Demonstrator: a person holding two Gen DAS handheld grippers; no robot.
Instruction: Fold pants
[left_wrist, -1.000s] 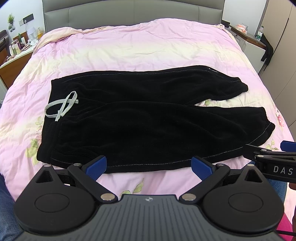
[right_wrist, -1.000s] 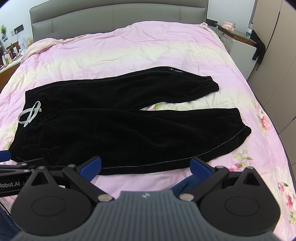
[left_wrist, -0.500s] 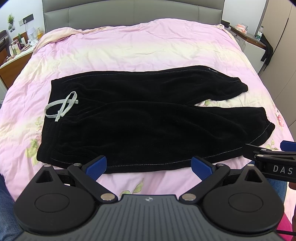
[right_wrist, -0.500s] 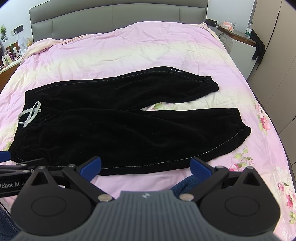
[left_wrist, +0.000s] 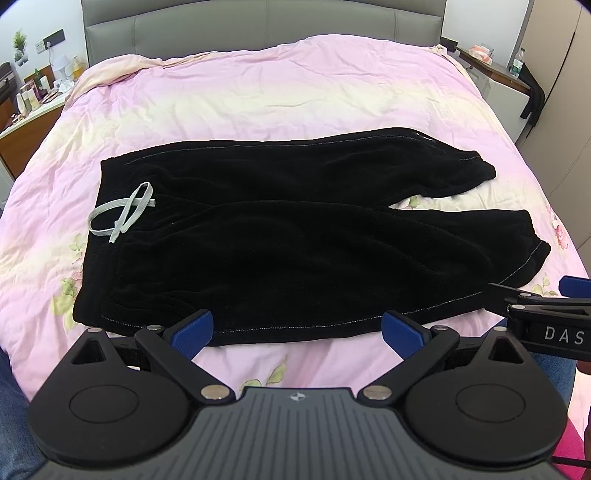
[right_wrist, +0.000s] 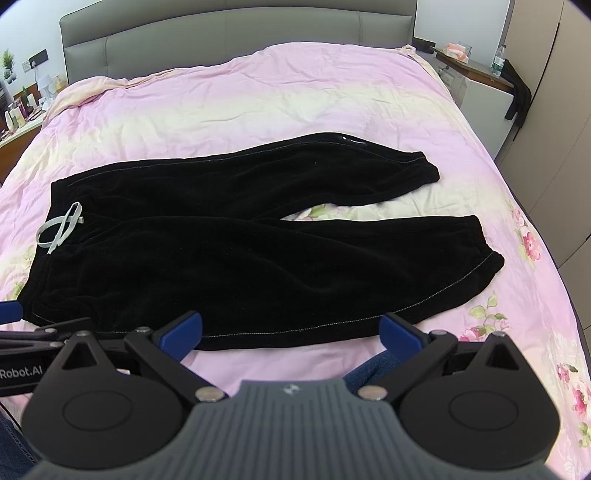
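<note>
Black velvety pants (left_wrist: 295, 240) (right_wrist: 240, 251) lie flat on the pink bed, waistband to the left with a grey drawstring (left_wrist: 122, 212) (right_wrist: 61, 227), both legs stretching right and parting near the cuffs. My left gripper (left_wrist: 297, 326) hovers open just short of the pants' near hem, nothing between its blue fingertips. My right gripper (right_wrist: 291, 328) is open too, held over the same near edge further right; part of it shows at the right of the left wrist view (left_wrist: 532, 306). The left gripper's side shows at the left of the right wrist view (right_wrist: 22, 325).
The pink floral duvet (left_wrist: 277, 85) covers the whole bed, with a grey headboard (left_wrist: 258, 26) behind. A nightstand with bottles (left_wrist: 33, 99) stands at the left, a white cabinet (left_wrist: 495, 77) and wardrobe at the right. Jeans-clad legs (right_wrist: 369, 369) are at the near bed edge.
</note>
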